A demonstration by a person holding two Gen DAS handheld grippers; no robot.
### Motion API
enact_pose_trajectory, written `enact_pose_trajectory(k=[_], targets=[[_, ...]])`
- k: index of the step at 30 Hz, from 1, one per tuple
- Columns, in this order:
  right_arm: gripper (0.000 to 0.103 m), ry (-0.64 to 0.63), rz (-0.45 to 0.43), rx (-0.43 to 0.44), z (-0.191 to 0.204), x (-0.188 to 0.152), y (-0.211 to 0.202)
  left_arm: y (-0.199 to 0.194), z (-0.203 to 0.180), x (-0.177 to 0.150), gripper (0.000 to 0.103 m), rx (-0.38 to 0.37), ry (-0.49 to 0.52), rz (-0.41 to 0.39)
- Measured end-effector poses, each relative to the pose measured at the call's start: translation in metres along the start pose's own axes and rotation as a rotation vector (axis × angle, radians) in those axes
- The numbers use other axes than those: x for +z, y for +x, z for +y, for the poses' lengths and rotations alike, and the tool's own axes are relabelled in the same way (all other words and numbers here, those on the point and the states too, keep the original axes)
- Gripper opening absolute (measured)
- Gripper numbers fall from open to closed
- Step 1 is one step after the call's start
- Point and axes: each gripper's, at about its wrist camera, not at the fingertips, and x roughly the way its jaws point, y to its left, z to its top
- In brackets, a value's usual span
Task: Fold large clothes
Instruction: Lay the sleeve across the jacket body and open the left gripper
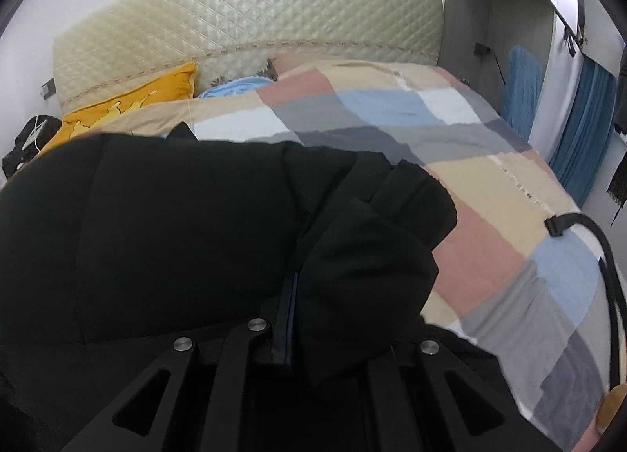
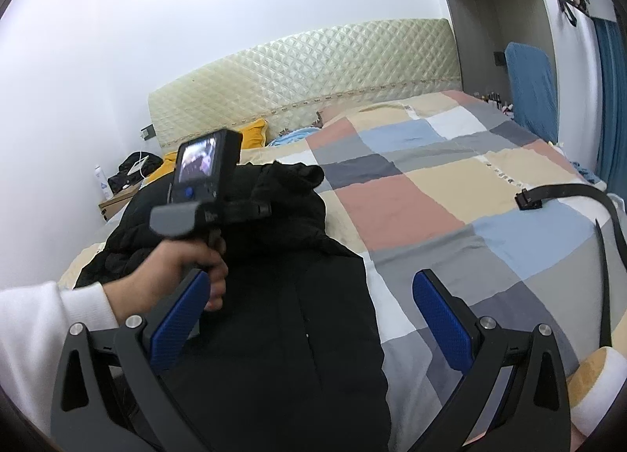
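A large black padded jacket (image 1: 176, 240) lies on the checked bedspread (image 1: 490, 193) and fills the left and lower part of the left wrist view. My left gripper (image 1: 290, 318) is shut on a fold of the jacket, which bunches over its fingers. In the right wrist view the jacket (image 2: 274, 314) lies lengthwise on the bed's left side. My right gripper (image 2: 309, 311) is open and empty, hovering above the jacket's lower part, blue pads (image 2: 441, 318) wide apart. The left hand-held gripper (image 2: 203, 193) shows there, over the jacket's upper part.
A quilted cream headboard (image 1: 243, 24) stands at the back with a yellow pillow (image 1: 129, 99). A black strap (image 2: 568, 193) lies on the bedspread (image 2: 411, 201) at the right. A bedside table (image 2: 113, 201) with dark items is at the left. Blue curtains (image 1: 584, 122) hang on the right.
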Motion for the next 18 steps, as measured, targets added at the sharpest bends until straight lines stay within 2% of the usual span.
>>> enact_pose_trajectory(k=[3, 7, 9, 10, 12, 14, 18], targets=[[0.103, 0.007, 0.007, 0.001, -0.002, 0.001, 0.006, 0.008, -0.002, -0.008, 0.009, 0.031, 0.016, -0.002], [0.103, -0.006, 0.014, 0.008, 0.001, 0.000, 0.011, -0.005, -0.019, -0.011, 0.012, 0.172, 0.072, -0.061], [0.103, -0.010, 0.010, 0.005, 0.001, 0.000, 0.011, -0.017, -0.022, -0.013, 0.015, 0.196, 0.081, -0.093], [0.103, -0.009, 0.008, 0.001, 0.000, 0.000, 0.010, -0.024, -0.024, -0.015, 0.018, 0.194, 0.075, -0.110], [0.103, 0.003, -0.004, -0.005, -0.002, 0.000, 0.008, -0.038, -0.025, -0.019, 0.033, 0.177, 0.049, -0.130], [0.103, 0.015, -0.019, -0.009, -0.004, 0.002, 0.007, -0.053, -0.024, -0.021, 0.062, 0.141, 0.030, -0.146], [0.103, 0.004, -0.040, -0.009, -0.003, 0.002, 0.002, -0.081, -0.026, -0.021, 0.069, 0.099, 0.067, -0.144]])
